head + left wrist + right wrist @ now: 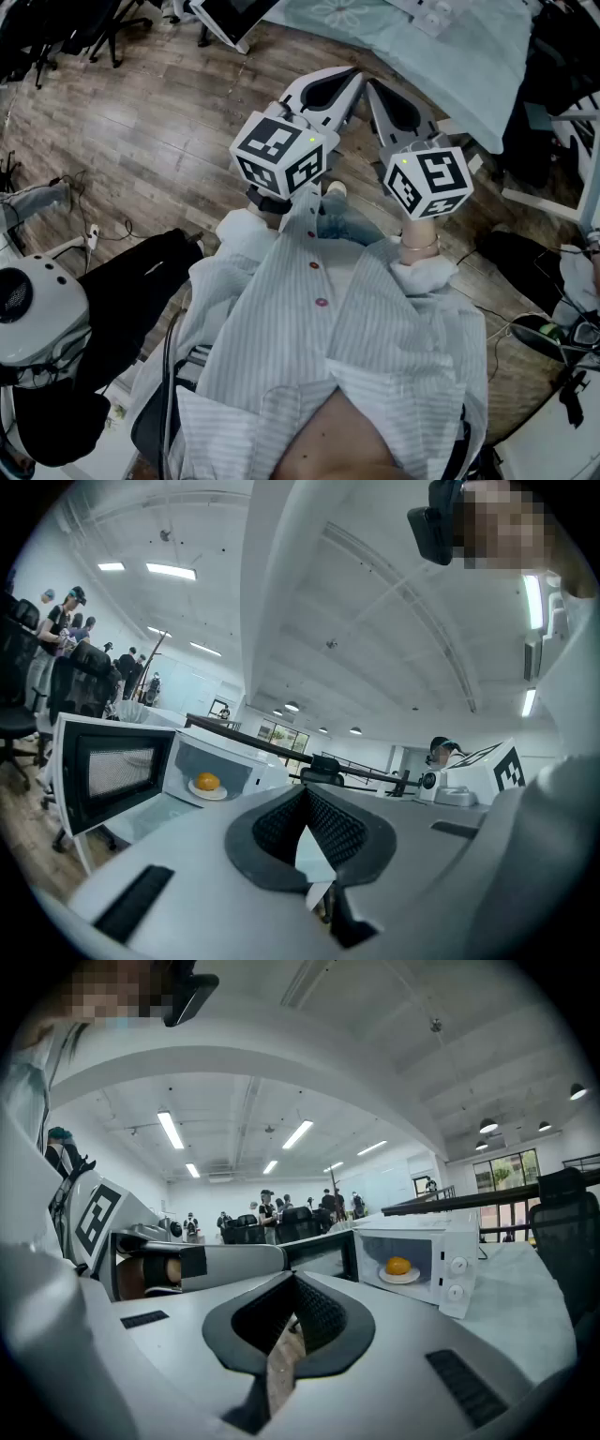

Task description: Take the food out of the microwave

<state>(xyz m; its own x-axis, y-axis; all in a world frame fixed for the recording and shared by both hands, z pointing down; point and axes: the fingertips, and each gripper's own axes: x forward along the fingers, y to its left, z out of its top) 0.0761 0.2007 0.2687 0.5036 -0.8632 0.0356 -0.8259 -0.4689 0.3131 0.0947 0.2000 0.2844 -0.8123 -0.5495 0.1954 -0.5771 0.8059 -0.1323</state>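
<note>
A white microwave [441, 1274] stands on a cloth-covered table with its door [319, 1252] swung open to the left. Inside, an orange piece of food [398, 1265] lies on a white plate [401, 1277]. The left gripper view also shows the microwave [234, 761], its dark door [108, 772] and the food [207, 781]. Both grippers are some way short of the microwave, side by side over the floor. My left gripper [352, 80] and right gripper [375, 89] are both shut with nothing between the pads. In the gripper views, each pair of jaws meets at the tips.
A table with a pale blue cloth [441, 47] is ahead, beyond a wooden floor [141, 131]. Cables and a white round device [37, 309] lie at the left. A black chair [567, 1232] stands right of the microwave. Several people stand in the background [272, 1208].
</note>
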